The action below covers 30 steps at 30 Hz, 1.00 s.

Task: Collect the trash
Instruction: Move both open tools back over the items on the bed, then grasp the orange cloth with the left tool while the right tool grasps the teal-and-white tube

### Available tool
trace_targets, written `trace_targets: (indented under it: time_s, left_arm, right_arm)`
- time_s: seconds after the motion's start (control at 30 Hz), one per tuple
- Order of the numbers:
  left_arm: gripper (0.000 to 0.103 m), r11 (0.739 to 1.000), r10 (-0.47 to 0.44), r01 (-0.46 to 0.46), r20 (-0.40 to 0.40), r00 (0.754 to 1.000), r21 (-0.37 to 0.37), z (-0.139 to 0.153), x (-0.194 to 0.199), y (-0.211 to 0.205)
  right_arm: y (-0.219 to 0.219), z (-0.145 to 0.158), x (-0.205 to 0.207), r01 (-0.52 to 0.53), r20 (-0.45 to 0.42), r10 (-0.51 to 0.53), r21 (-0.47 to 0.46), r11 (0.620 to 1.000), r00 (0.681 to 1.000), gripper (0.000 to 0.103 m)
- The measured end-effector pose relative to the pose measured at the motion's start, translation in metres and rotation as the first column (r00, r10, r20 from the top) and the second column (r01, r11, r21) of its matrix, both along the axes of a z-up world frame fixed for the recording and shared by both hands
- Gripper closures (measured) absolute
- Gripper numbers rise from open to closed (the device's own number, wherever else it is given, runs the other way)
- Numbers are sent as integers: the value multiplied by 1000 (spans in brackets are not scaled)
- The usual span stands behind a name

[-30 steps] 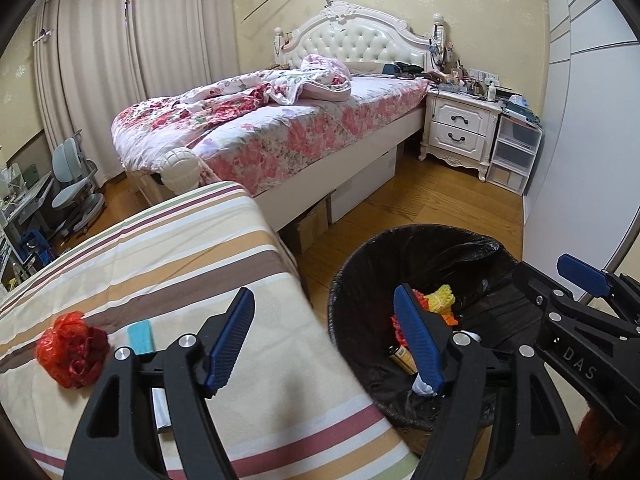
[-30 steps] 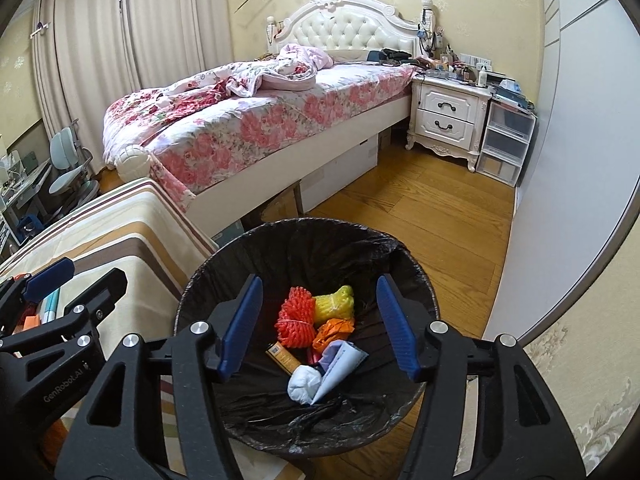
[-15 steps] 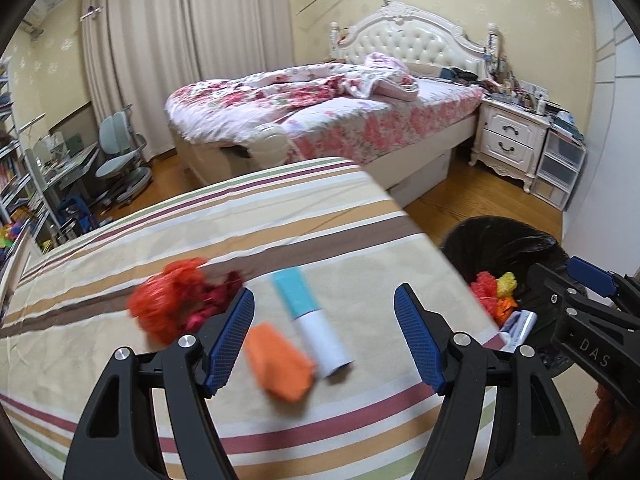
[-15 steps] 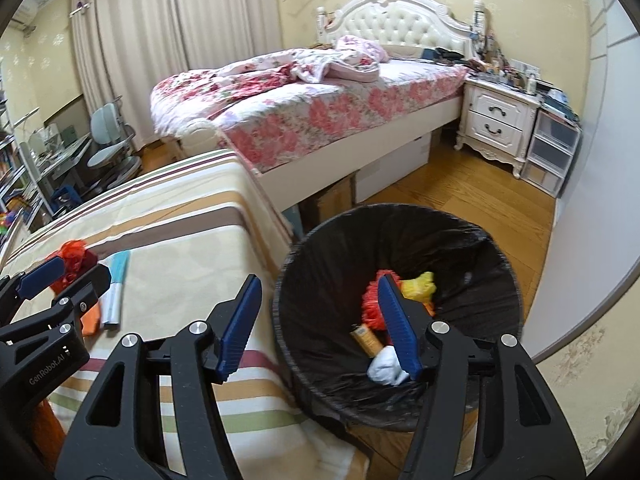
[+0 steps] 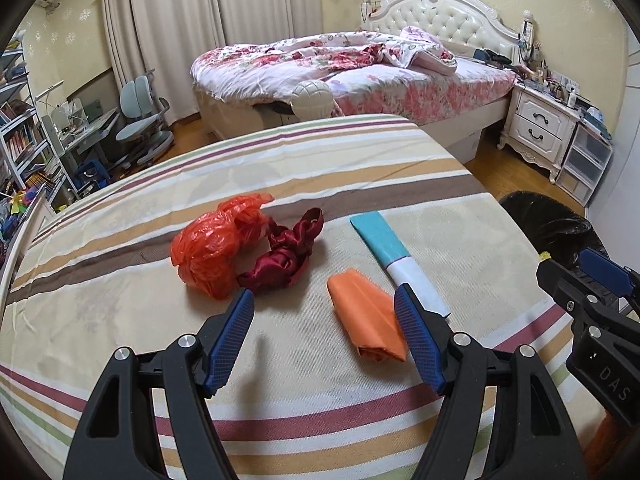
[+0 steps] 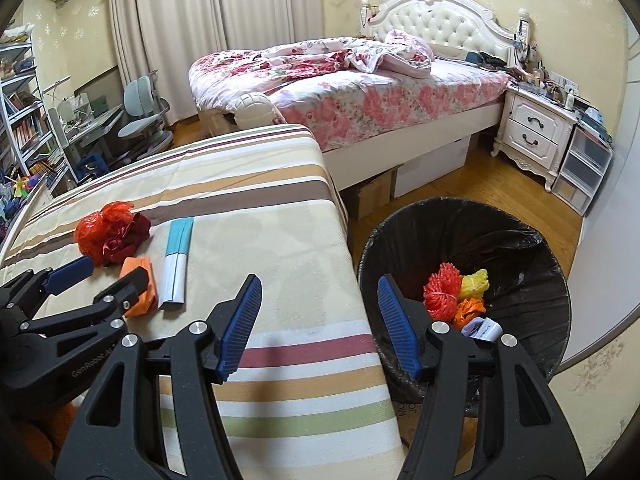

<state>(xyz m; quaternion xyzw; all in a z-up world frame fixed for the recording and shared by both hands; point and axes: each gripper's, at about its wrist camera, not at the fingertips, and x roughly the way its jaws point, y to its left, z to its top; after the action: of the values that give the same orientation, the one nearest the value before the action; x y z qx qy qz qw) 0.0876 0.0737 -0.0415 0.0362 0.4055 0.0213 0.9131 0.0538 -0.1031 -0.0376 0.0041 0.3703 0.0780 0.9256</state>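
— Orange folded plastic wrapper [image 5: 366,322] lies just ahead of our left gripper [image 5: 326,314], touching its right fingertip [image 5: 412,320]; jaws wide apart, holding nothing.

— Noted. Beyond it we see a crumpled red-orange plastic bag [image 5: 216,246], a dark red satin scrunchie [image 5: 286,258] and a teal-and-white flat packet [image 5: 394,258] on the striped tablecloth [image 5: 320,400].

— Our right gripper [image 6: 320,312] is also wide and empty, straddling the cloth's edge; the black-lined round bin [image 6: 532,248] sits ahead to its right, with trash inside.

My right gripper [image 6: 318,304] hangs wide open over the edge of the striped table [image 6: 256,216], with the black-lined trash bin [image 6: 460,236] to its right. My left gripper [image 6: 102,270] is far left, beside the orange wad [image 6: 140,290].
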Motion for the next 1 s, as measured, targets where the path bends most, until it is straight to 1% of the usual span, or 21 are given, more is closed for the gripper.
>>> trace_targets:
  time_s: [0.07,0.37,0.4,0.47,0.53,0.6,0.83,1.0]
  left_arm:
    - [32,1000,-9,9,-19,1000,-4,-3,-1,3]
    - [32,999,-12,10,-33,999,-45,-5,-9,17]
    - [31,999,-11,9,-36,999,-50,-6,-10,19]
    - [25,998,2,-5,-44,999,-61,-6,-9,22]
    - [23,997,11,-15,-57,998,-80,-7,-7,25]
    - [23,996,12,-17,-56,998,-90,-6,-8,27]
    - [23,999,-8,6,-37,999,-45,-2,-6,15]
    - [22,999,-10,9,-41,999,-38,-3,2,9]
  right_arm:
    - [3,0,-1,-6,-2,6,-1,1000,1000,43]
    - [9,-3,0,-28,-18,28,-10,1000,999,41]
    - [9,-3,0,-29,-19,29,-11,1000,999,41]
    - [11,-4,0,-32,-20,32,-12,999,999,41]
    - [11,-4,0,-35,-19,34,-13,999,999,38]
    - [11,-4,0,-34,-16,33,-13,999,999,37]
    - [8,-2,-1,-26,-14,26,4,1000,1000,37]
    - [7,-2,-1,-25,-16,26,7,1000,1000,37]
